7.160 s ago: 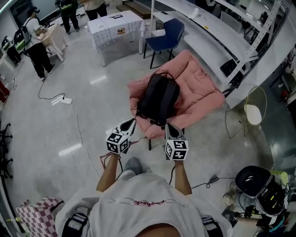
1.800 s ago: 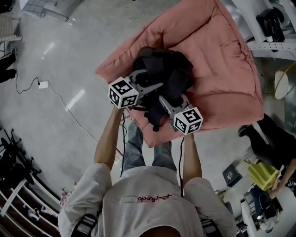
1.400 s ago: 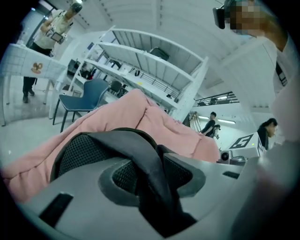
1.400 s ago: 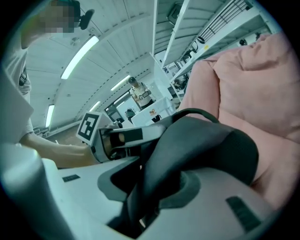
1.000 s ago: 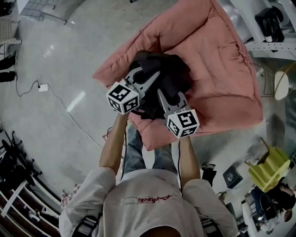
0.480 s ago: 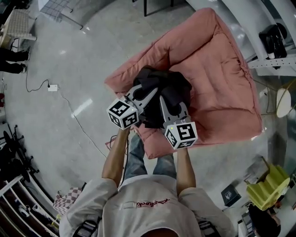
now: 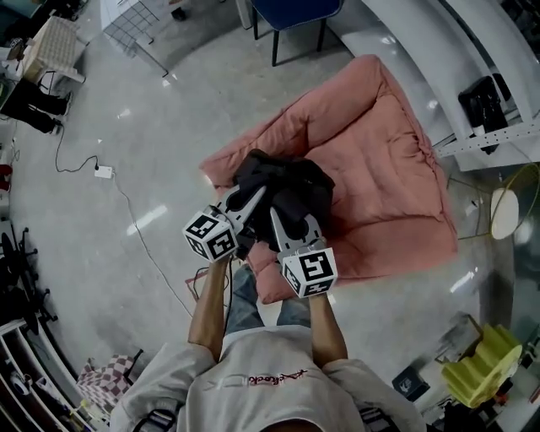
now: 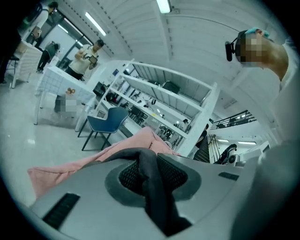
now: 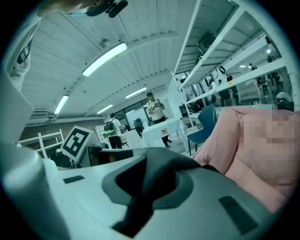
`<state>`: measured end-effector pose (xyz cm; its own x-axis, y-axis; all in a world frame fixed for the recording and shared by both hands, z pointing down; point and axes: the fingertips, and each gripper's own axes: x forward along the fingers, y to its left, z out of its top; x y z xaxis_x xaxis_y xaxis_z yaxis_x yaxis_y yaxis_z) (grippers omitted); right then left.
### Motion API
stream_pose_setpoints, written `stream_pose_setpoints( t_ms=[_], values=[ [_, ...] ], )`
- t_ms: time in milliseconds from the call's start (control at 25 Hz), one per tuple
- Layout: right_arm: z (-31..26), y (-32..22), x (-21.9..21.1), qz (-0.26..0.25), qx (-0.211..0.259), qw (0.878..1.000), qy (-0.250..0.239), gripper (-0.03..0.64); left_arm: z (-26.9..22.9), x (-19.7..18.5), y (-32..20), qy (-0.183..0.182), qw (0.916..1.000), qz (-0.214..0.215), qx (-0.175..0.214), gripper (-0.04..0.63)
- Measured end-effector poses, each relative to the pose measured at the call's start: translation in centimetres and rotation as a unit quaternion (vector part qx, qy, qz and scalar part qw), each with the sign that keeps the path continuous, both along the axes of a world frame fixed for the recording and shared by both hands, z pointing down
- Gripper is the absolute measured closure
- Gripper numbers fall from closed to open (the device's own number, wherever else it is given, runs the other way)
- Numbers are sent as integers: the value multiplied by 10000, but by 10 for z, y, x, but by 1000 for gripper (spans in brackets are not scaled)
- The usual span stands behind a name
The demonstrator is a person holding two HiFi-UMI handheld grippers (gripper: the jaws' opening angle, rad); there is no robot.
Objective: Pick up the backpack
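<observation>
The black backpack (image 7: pixel 291 179) hangs bunched up over the front left of a pink cushion seat (image 7: pixel 384 160), held by both grippers. My left gripper (image 7: pixel 256 194) is shut on a dark strap (image 8: pixel 151 187); its jaws have just been closing a little on that strap. My right gripper (image 7: pixel 280 213) is shut on dark backpack fabric (image 9: pixel 147 185) that fills the gap between its jaws. The two grippers sit side by side at the near edge of the bag. The bag's lower part is hidden behind them.
A blue chair (image 7: pixel 291 10) stands beyond the cushion seat. White shelving (image 7: pixel 477 59) runs along the right, with a round wire-frame stool (image 7: pixel 504 202) beside it. A cable and plug (image 7: pixel 103 172) lie on the grey floor at left. Yellow gear (image 7: pixel 483 364) sits at lower right.
Both grippers have risen and drawn back toward the person with the backpack in them. The bag has come up off the cushion seat, which now looks farther below.
</observation>
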<state>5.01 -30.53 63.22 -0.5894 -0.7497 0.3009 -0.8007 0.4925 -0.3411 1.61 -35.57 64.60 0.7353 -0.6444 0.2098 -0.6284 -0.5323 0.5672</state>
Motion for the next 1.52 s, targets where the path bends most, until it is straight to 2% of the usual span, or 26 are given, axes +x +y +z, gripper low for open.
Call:
stream_pose_setpoints(
  t_ms=[360, 680, 840, 1120, 1280, 1520],
  values=[
    [-89, -2, 18, -104, 474, 9988, 68, 555, -86, 1, 21, -41, 9982, -341, 486, 517],
    [-186, -1, 38, -80, 1103, 9938, 128, 555, -178, 16, 34, 55, 9940, -310, 1051, 520],
    [-215, 4, 49, -17, 1344, 9908, 171, 555, -209, 27, 39, 92, 9911, -253, 1306, 522],
    [-223, 36, 55, 100, 1357, 9904, 233, 555, -220, 31, 69, 26, 9898, -130, 1420, 523],
    [-223, 61, 49, 170, 1375, 9896, 392, 555, -221, 26, 95, -130, 9888, 64, 1488, 523],
    [-223, 110, 37, 386, 1389, 9887, 415, 555, -223, 12, 144, -39, 9873, 267, 1565, 524]
  ],
)
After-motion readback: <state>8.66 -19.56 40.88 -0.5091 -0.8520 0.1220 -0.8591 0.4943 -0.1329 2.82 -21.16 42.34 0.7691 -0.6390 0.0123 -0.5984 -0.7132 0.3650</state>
